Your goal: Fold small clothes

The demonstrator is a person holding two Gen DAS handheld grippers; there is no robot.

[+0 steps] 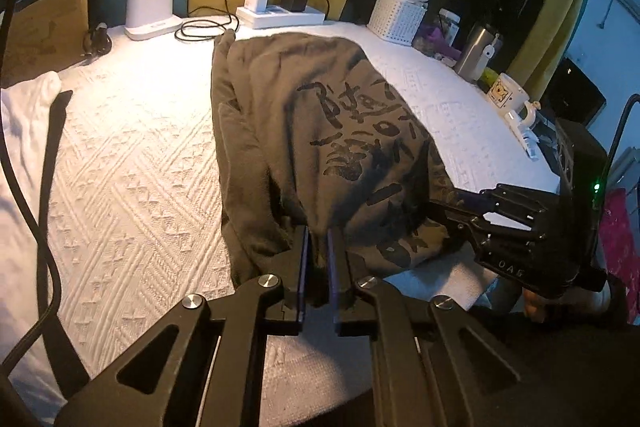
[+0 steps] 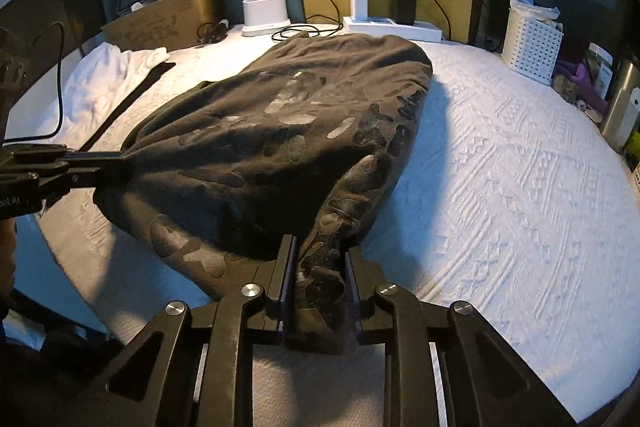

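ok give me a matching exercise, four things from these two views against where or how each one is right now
Things:
1. dark printed T-shirt
2. white lattice plastic basket
3. white crumpled garment
4. white mug with a picture

States:
A. far right by the wall
B. right edge of the table, beside a steel flask
C. pinched by both grippers
D. lying on the left

Pairs: 1-C, 2-A, 3-D, 4-B

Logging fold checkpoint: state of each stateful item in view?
left gripper: jaws shut on dark printed shirt
right gripper: jaws shut on dark printed shirt
dark printed shirt: near edge lifted, far end lying on bedspread
desk lamp: on
white garment: crumpled, unfolded
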